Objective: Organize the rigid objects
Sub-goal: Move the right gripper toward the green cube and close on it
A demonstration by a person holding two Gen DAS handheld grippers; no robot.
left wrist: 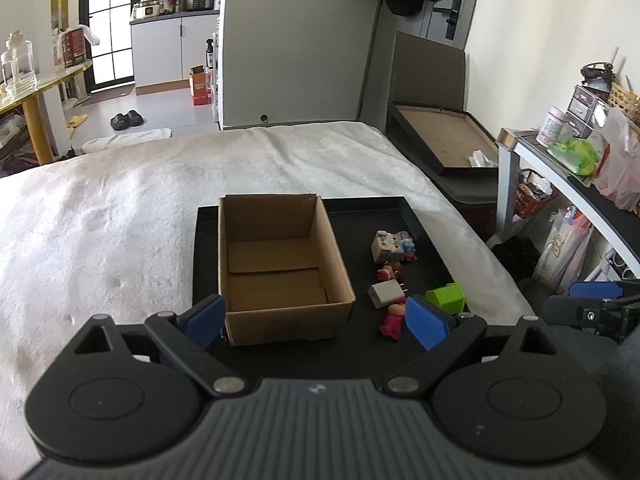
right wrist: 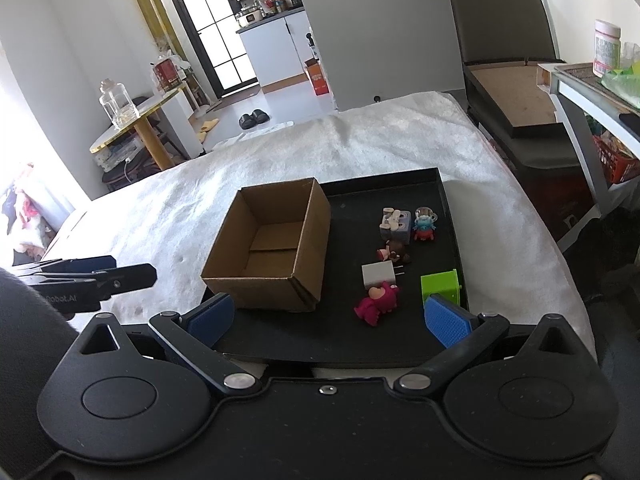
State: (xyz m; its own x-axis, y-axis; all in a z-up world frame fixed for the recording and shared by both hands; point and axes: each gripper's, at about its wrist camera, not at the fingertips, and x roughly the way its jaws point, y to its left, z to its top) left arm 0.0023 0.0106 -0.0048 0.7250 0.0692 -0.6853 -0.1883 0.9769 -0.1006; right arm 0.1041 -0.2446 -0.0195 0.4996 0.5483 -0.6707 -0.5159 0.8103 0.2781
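Note:
An empty open cardboard box [left wrist: 276, 268] [right wrist: 272, 248] stands on the left half of a black tray [left wrist: 416, 220] [right wrist: 400, 188]. To its right lie a white charger plug [left wrist: 383, 294] [right wrist: 378, 274], a pink figurine [left wrist: 392, 320] [right wrist: 378, 303], a green block [left wrist: 446, 298] [right wrist: 440, 286], a small brown figurine [left wrist: 390, 270] [right wrist: 392, 252], a grey toy block [left wrist: 386, 246] [right wrist: 396, 224] and a blue figurine [right wrist: 425, 224]. My left gripper [left wrist: 316, 320] is open at the tray's near edge. My right gripper [right wrist: 328, 320] is open there too.
The tray rests on a white fluffy blanket [left wrist: 120, 208] covering a bed. A dark bench [left wrist: 448, 140] and a cluttered shelf [left wrist: 580, 152] stand to the right. A round table with a glass jar [right wrist: 116, 104] stands at the far left.

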